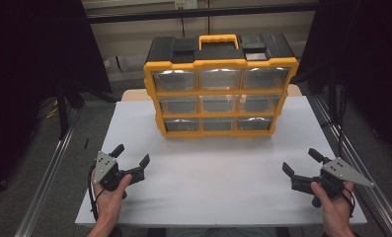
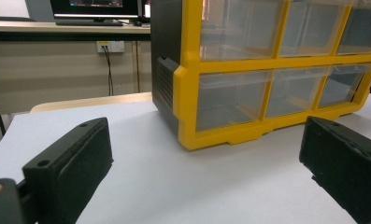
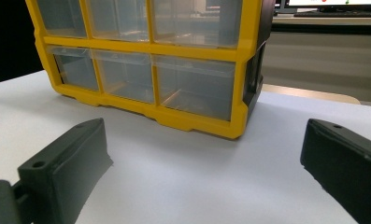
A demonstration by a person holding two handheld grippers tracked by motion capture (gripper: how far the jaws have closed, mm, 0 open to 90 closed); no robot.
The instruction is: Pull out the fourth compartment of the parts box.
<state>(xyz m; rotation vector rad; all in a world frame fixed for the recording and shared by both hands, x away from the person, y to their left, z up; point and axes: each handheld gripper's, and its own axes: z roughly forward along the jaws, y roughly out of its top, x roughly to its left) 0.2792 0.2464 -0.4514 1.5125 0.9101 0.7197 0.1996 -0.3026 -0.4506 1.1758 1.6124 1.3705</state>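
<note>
At the far middle of the white table [image 1: 218,182] stands a yellow-and-black drawer cabinet [image 1: 219,94], upright, nine clear drawers facing the person, all shut, yellow handle [image 1: 218,40] on top. Left gripper [image 1: 132,160] at near-left table edge, held in a hand [image 1: 107,197], jaws spread wide, empty. Right gripper [image 1: 302,162] near-right, likewise wide apart, empty. Both well apart from cabinet, aimed toward it.
</note>
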